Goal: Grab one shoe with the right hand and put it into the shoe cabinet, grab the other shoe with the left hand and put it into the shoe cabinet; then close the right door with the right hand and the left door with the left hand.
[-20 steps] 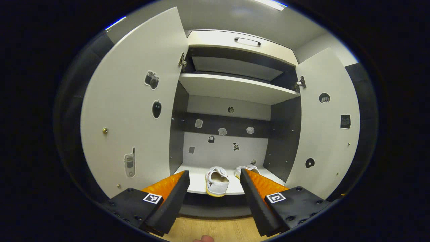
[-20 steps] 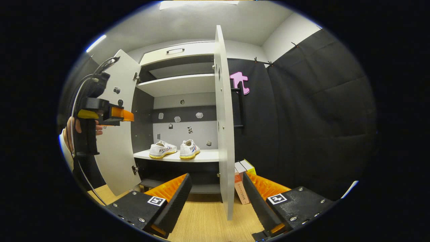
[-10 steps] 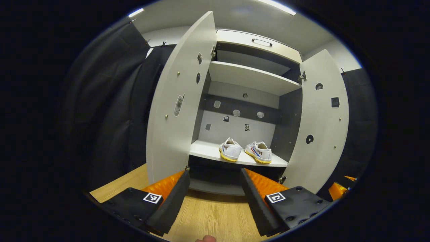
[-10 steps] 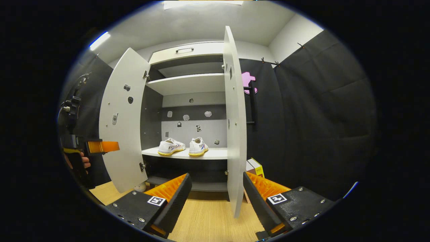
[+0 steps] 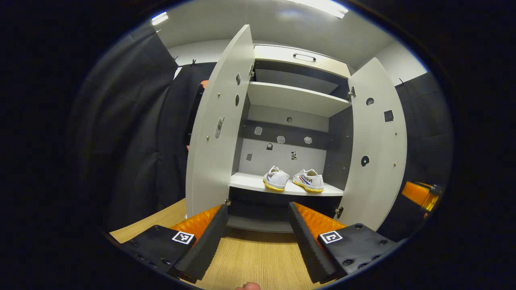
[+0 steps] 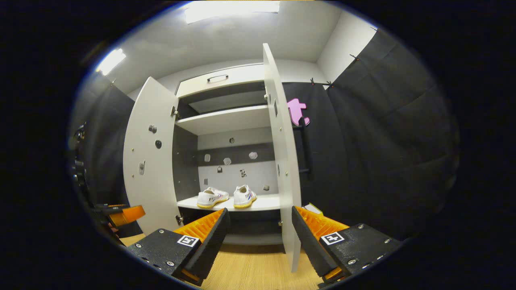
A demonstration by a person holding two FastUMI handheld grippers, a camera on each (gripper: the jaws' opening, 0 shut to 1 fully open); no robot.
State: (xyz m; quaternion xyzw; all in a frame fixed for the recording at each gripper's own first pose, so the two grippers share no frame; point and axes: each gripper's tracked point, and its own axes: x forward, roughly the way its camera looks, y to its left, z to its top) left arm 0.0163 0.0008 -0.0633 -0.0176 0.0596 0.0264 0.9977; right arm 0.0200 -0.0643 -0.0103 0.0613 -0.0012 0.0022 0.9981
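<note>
Two white shoes with yellow soles [image 5: 276,179] [image 5: 309,181] stand side by side on the lower shelf [image 5: 250,183] of the open shoe cabinet; the right gripper view shows them as well [image 6: 212,197] [image 6: 244,196]. Both doors stand open: left door [image 5: 217,133], right door [image 5: 377,141]. My left gripper [image 5: 258,237] is open and empty, back from the cabinet over the wooden floor. My right gripper [image 6: 260,239] is open too, with the right door's edge [image 6: 284,161] just ahead between its fingers. The left gripper [image 6: 121,213] shows at the far left of the right gripper view.
An upper shelf [image 5: 294,98] and a top drawer with a handle [image 5: 304,57] sit above the shoes. A box [image 6: 313,208] stands on the floor behind the right door. Black cloth walls flank the cabinet. Wooden floor [image 5: 258,257] lies in front.
My left gripper pulled back from the shelf and swung left, leaving the shoe on it. The right gripper drew closer to the right door's edge and tilted upward.
</note>
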